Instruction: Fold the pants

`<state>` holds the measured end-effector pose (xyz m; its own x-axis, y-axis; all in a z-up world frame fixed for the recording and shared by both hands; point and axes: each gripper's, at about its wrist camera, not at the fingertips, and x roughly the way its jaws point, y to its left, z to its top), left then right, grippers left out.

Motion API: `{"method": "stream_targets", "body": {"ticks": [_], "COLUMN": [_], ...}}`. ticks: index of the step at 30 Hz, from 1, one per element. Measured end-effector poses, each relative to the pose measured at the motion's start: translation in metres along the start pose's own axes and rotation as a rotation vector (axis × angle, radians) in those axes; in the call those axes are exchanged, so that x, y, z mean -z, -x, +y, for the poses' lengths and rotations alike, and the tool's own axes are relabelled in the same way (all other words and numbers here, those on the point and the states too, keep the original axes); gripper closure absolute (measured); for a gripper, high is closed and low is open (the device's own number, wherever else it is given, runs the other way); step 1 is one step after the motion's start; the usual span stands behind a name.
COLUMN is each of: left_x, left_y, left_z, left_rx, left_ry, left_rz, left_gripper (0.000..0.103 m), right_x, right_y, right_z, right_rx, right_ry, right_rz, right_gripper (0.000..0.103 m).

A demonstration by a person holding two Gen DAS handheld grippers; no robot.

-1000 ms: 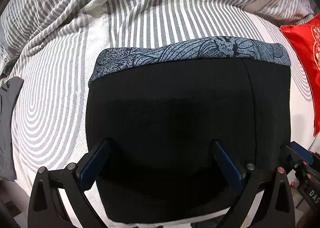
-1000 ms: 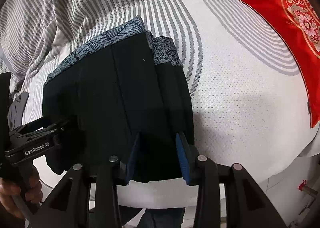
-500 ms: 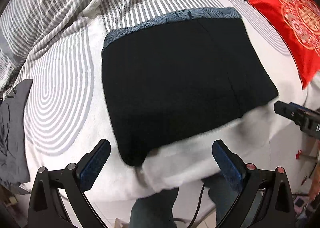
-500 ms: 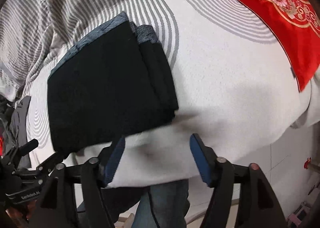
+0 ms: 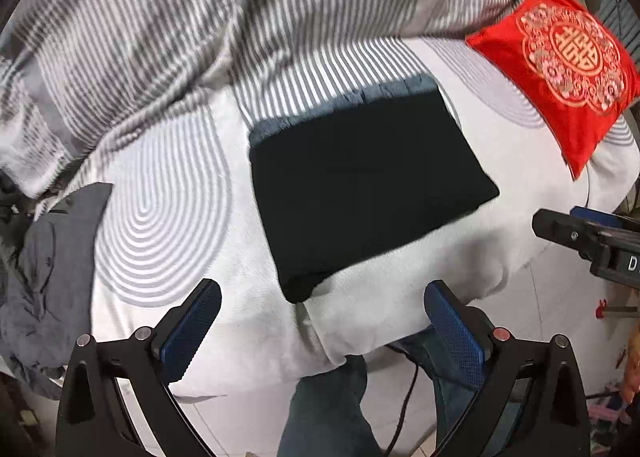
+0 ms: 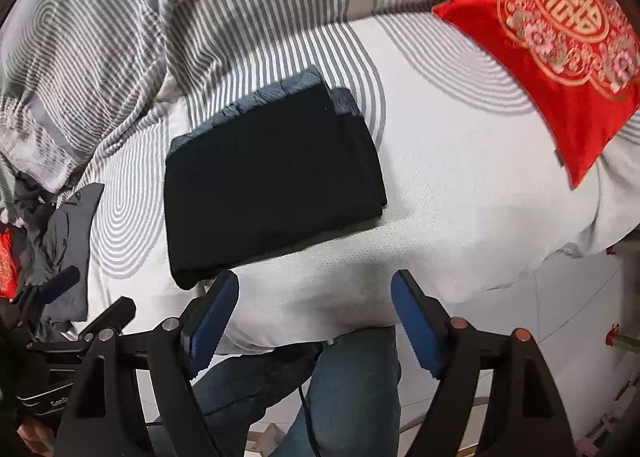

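The black pants (image 5: pixel 360 185) lie folded into a compact rectangle on the white bed, a blue patterned band along their far edge; the same pants (image 6: pixel 272 185) show in the right wrist view. My left gripper (image 5: pixel 324 297) hovers open over the bed's near edge, apart from the fabric. My right gripper (image 6: pixel 316 289) hangs above the near edge too, its jaws opening, nothing between them. The right gripper's tip (image 5: pixel 568 231) pokes in at the right of the left wrist view.
A striped grey blanket (image 5: pixel 200 37) is bunched at the back. A red embroidered cushion (image 5: pixel 560 69) lies at the right. A grey garment (image 5: pixel 44 277) sits at the left edge. The person's jeans-clad legs (image 6: pixel 352 389) stand against the mattress edge (image 6: pixel 328 301).
Both grippers let go of the folded pants and rose back toward the bed's near edge. The right jaws widened. The pants stayed flat on the bed.
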<state>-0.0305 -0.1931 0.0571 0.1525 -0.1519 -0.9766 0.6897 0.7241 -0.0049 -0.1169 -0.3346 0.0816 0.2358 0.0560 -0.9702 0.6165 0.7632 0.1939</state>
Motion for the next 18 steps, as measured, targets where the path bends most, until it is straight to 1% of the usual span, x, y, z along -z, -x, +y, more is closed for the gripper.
{"method": "stream_targets", "body": {"ticks": [3, 5, 7, 9, 11, 14, 18], "left_x": [-0.002, -0.001, -0.001, 0.0, 0.0, 0.0, 0.0], "left_y": [0.018, 0.028, 0.038, 0.044, 0.051, 0.053, 0.056], "left_z": [0.007, 0.009, 0.013, 0.015, 0.017, 0.016, 0.015], "left_rx": [-0.009, -0.045, -0.071, -0.077, -0.088, -0.096, -0.114], "left_ry": [0.014, -0.002, 0.005, 0.034, 0.084, 0.142, 0.2], "left_rz": [-0.026, -0.046, -0.061, -0.066, -0.07, -0.059, -0.058], "left_gripper": [0.001, 0.001, 0.001, 0.001, 0.001, 0.001, 0.001], "right_x": [-0.004, -0.006, -0.008, -0.012, -0.018, -0.024, -0.028], "right_y": [0.016, 0.027, 0.032, 0.035, 0.037, 0.045, 0.049], "right_z": [0.01, 0.015, 0.018, 0.023, 0.029, 0.034, 0.038], "right_rx": [0.013, 0.009, 0.006, -0.008, -0.007, 0.021, 0.052], "right_ry": [0.015, 0.028, 0.041, 0.068, 0.108, 0.163, 0.197], "right_rz": [-0.022, -0.039, -0.037, -0.027, -0.016, -0.017, -0.028], "right_gripper": [0.021, 0.02, 0.02, 0.02, 0.02, 0.02, 0.02]}}
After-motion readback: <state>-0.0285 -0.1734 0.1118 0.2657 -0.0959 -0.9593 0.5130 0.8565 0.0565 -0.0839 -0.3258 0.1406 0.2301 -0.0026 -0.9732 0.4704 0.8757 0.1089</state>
